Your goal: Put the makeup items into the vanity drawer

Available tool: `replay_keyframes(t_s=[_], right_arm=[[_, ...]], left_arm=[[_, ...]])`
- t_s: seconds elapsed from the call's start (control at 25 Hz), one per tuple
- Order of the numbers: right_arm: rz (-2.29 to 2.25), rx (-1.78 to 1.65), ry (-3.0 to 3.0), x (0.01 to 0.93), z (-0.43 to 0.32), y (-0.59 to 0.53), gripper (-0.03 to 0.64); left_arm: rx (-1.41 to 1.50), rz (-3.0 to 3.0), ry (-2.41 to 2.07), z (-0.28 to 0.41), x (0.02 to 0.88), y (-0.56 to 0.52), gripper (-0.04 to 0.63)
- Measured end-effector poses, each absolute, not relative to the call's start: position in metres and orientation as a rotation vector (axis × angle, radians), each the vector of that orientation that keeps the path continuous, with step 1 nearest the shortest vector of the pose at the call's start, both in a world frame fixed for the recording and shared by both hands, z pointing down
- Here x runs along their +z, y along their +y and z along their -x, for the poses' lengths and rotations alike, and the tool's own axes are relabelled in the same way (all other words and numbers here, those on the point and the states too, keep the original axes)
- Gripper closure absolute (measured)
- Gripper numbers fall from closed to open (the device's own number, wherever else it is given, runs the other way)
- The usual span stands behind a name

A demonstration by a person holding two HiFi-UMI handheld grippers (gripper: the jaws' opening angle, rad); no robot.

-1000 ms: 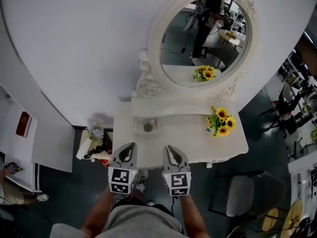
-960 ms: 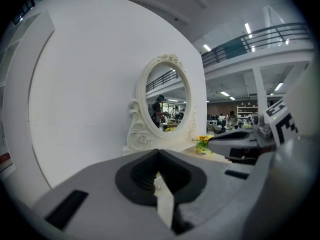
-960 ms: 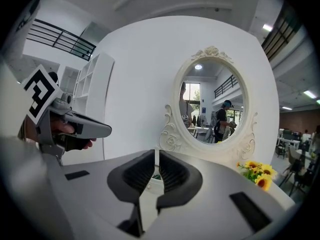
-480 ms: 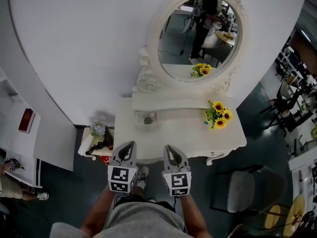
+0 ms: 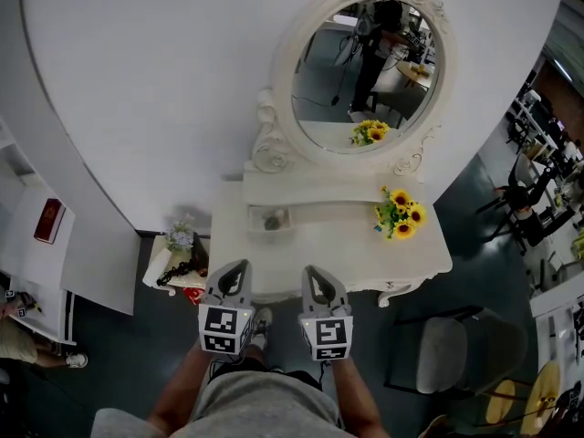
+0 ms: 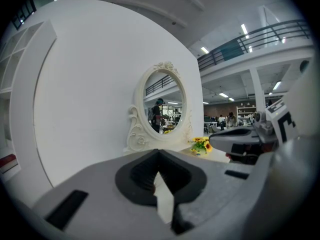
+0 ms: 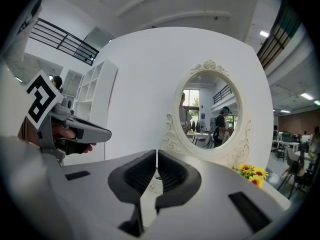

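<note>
A white vanity table [image 5: 328,249] with an oval mirror [image 5: 365,71] stands against the white wall. At the left of its top, a small open compartment [image 5: 258,227] holds a small dark round item [image 5: 272,219]. My left gripper [image 5: 239,269] and right gripper [image 5: 311,272] hover side by side in front of the table's near edge, pointing at it. Both are shut with nothing between their jaws. The right jaws have just been closing, with nothing between them. In the left gripper view the fingertips [image 6: 159,150] meet, and in the right gripper view the pads [image 7: 156,152] touch too.
A bunch of sunflowers [image 5: 398,218] stands at the right of the tabletop. A low side stand [image 5: 157,272] with flowers and dark objects is left of the vanity. A grey chair [image 5: 456,359] stands on the floor at the right.
The vanity has slid a little up and left in the head view. Both grippers keep their places at the bottom of the picture.
</note>
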State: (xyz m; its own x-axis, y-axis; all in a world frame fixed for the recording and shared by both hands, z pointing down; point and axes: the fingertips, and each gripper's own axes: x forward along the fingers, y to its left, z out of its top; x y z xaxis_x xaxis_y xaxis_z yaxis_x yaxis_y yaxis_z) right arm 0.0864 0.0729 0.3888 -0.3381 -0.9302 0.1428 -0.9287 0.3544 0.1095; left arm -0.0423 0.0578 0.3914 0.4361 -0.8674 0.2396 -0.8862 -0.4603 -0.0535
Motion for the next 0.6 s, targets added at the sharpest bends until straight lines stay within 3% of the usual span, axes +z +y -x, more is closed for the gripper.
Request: replay_keyframes(t_s=[0.6], right_arm=[[-1.692, 0.002, -2.431, 0.3932, -0.0839, 0.0664, 0.592]], left_arm=[[0.375, -2.594, -1.578, 0.0427, 0.3948, 0.054, 0.595]])
